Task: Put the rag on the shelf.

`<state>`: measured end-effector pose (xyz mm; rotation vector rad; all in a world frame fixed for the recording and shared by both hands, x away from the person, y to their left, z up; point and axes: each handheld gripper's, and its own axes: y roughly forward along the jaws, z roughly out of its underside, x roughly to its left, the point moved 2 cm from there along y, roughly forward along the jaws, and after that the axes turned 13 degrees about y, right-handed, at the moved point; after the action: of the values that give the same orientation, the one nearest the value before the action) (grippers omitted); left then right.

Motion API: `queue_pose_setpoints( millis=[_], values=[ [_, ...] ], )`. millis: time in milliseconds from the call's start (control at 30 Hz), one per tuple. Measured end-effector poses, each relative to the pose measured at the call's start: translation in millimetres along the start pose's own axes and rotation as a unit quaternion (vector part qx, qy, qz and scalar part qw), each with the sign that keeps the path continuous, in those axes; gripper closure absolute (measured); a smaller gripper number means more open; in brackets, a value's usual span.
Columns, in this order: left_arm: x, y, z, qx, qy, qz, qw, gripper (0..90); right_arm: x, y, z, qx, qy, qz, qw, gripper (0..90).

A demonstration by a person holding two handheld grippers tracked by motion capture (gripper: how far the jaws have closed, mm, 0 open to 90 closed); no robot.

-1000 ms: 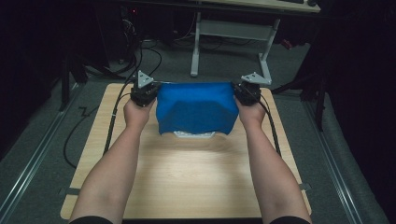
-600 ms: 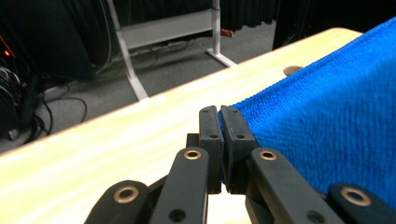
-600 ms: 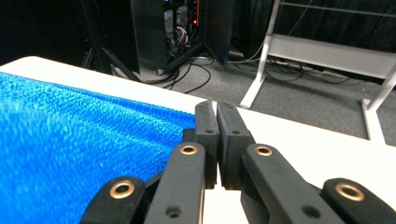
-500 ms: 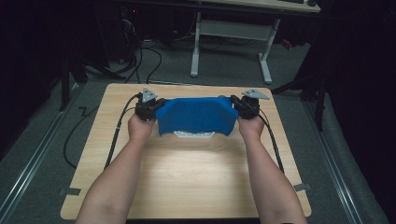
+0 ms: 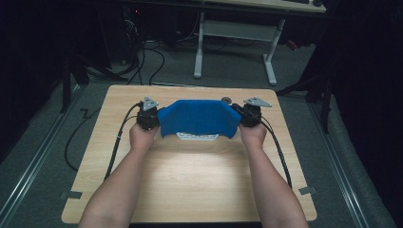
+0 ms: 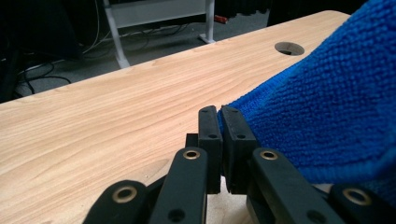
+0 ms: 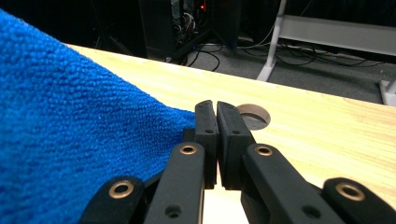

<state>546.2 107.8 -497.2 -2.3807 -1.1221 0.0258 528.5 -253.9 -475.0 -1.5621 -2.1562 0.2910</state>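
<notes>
A blue terry cloth (image 5: 198,118) is stretched between my two grippers just above the wooden table (image 5: 190,175). My left gripper (image 5: 151,118) is shut on the cloth's left corner. Its jaws (image 6: 219,116) pinch the blue cloth (image 6: 327,102) to their right. On the other side my right gripper (image 5: 247,116) is shut on the right corner, and the blue cloth (image 7: 70,140) spreads out left of its jaws (image 7: 215,112). A white label (image 5: 197,137) peeks out under the cloth's near edge.
A round cable hole (image 5: 226,100) sits in the table's far edge, also the hole (image 7: 252,116) just past the right jaws. Beyond the table stand a white desk frame (image 5: 235,42) and floor cables (image 5: 142,57). Bare wood lies near the person's forearms.
Both grippers have come down and toward the person with the cloth. The cloth hangs lower and flatter now, close to the table.
</notes>
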Motion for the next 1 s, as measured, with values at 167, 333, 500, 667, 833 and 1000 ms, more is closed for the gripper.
queue_pose_setpoints(
  millis=[167, 333, 500, 667, 833, 1000],
  values=[
    [-2.3, 1.5, 3.1, 0.0, -0.006, 0.005, 1.0, 87.0, -2.2, -0.6, 3.2, 0.002, -0.001, 0.003, 1.0, 88.4],
    [-5.7, 5.1, 10.0, 0.004, -0.017, 0.012, 0.9998, 85.9, -7.4, -0.1, 12.5, 0.009, 0.005, 0.006, 0.9999, 88.1],
    [-3.9, 2.6, 8.4, -0.003, -0.024, 0.008, 0.9997, 74.2, -7.9, -4.0, 8.5, 0.001, 0.007, 0.009, 0.9999, 79.7],
    [0.8, -5.2, 3.1, -0.011, -0.031, -0.007, 0.9995, 63.3, -11.1, -11.6, -0.5, -0.016, 0.013, 0.014, 0.9997, 74.2],
    [4.6, -15.5, -3.1, -0.016, -0.027, -0.023, 0.9993, 56.8, -13.0, -19.6, -6.4, -0.026, 0.016, 0.017, 0.9994, 70.8],
    [12.0, -27.5, -6.8, -0.012, -0.03, -0.039, 0.9987, 51.6, -14.6, -29.8, -12.7, -0.032, 0.013, 0.023, 0.9991, 67.8]
  ],
)
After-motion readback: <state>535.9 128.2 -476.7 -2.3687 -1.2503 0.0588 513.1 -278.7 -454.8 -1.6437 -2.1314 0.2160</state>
